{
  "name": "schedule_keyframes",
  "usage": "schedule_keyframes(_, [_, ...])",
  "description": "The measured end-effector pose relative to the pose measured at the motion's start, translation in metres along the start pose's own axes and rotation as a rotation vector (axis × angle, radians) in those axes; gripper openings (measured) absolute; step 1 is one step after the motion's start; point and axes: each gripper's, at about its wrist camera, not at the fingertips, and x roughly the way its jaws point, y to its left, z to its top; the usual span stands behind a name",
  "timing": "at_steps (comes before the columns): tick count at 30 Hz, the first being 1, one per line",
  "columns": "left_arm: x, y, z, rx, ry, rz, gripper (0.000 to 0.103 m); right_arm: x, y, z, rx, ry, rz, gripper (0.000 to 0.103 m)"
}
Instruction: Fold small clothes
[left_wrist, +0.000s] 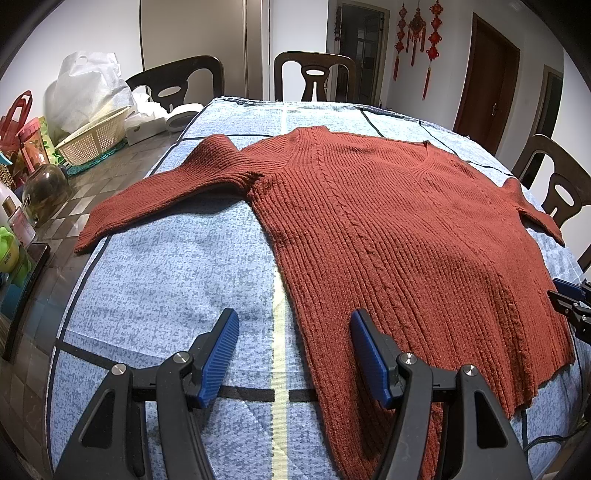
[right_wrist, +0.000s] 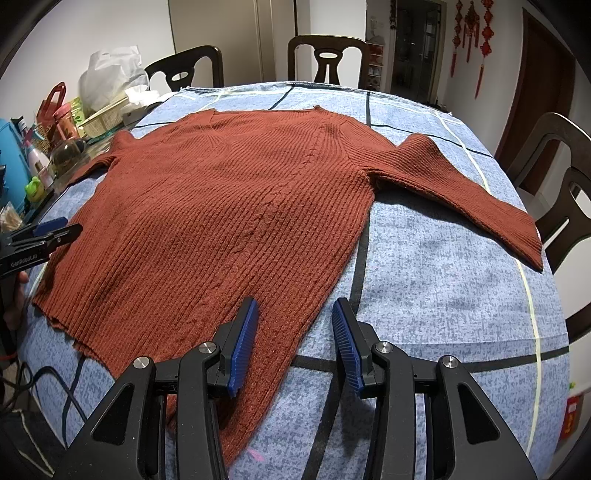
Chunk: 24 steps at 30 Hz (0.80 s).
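A rust-red ribbed sweater (left_wrist: 388, 221) lies spread flat, front up, on the blue patterned tablecloth (left_wrist: 166, 277), both sleeves stretched outward. My left gripper (left_wrist: 293, 328) is open just above the cloth, straddling the sweater's left side edge near the hem. Nothing is between its blue pads. In the right wrist view the sweater (right_wrist: 221, 206) fills the middle. There my right gripper (right_wrist: 295, 310) is open over the opposite side edge near the hem, also holding nothing. Each gripper shows in the other's view: the left gripper (right_wrist: 55, 230) at the far left, the right gripper (left_wrist: 569, 299) at the far right.
Clutter crowds the table's left end: a cream basket (left_wrist: 96, 138), a white bag (left_wrist: 88, 85), a glass jar (left_wrist: 46, 192) and bottles. Dark wooden chairs (left_wrist: 314, 74) stand around the table. A black cable (right_wrist: 48, 384) hangs by the near edge.
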Motion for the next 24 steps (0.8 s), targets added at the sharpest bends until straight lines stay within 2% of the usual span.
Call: schedule_keyframes(24, [0.0001,-0.0015,0.0,0.003,-0.001,0.01,0.066,0.0009,-0.0005,-0.0007,-0.023,-0.01,0.005,0.043])
